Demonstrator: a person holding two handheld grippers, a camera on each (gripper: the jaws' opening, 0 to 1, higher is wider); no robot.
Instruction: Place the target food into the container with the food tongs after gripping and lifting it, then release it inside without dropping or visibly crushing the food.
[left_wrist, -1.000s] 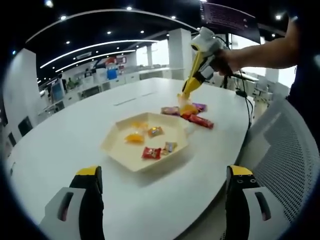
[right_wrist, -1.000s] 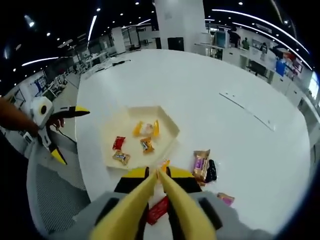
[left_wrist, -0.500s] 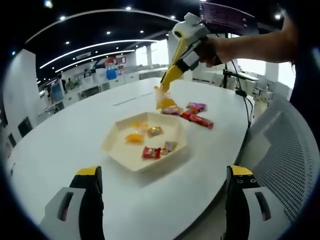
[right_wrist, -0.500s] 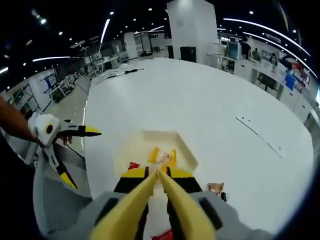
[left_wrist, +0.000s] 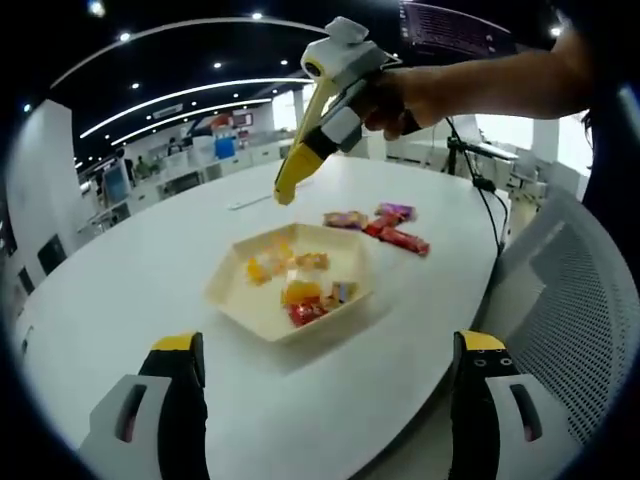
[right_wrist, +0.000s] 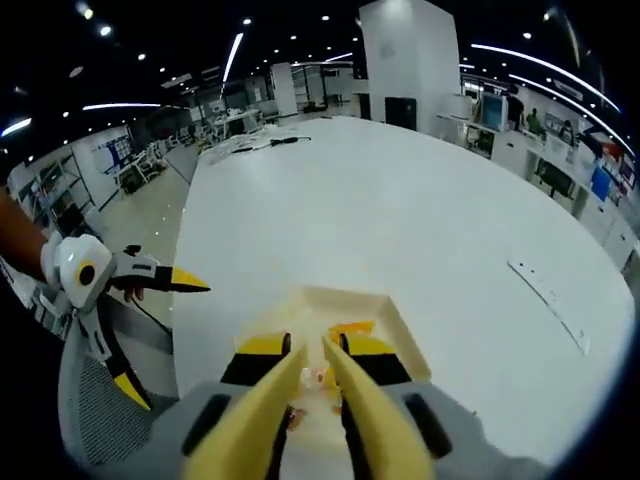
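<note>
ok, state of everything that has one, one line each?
Left gripper: open, low over the table edge, holding nothing.
Right gripper: tongs above the tray, tips slightly parted, nothing between them.
Tray: holds several wrapped candies.
Loose candies: on the table beside the tray.

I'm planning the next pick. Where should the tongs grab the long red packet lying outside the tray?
Grip the long red packet across its narrow width near the middle, coming down from above. It lies flat on the white table beside two other packets, so a top approach with the yellow tongs looks safest.
</note>
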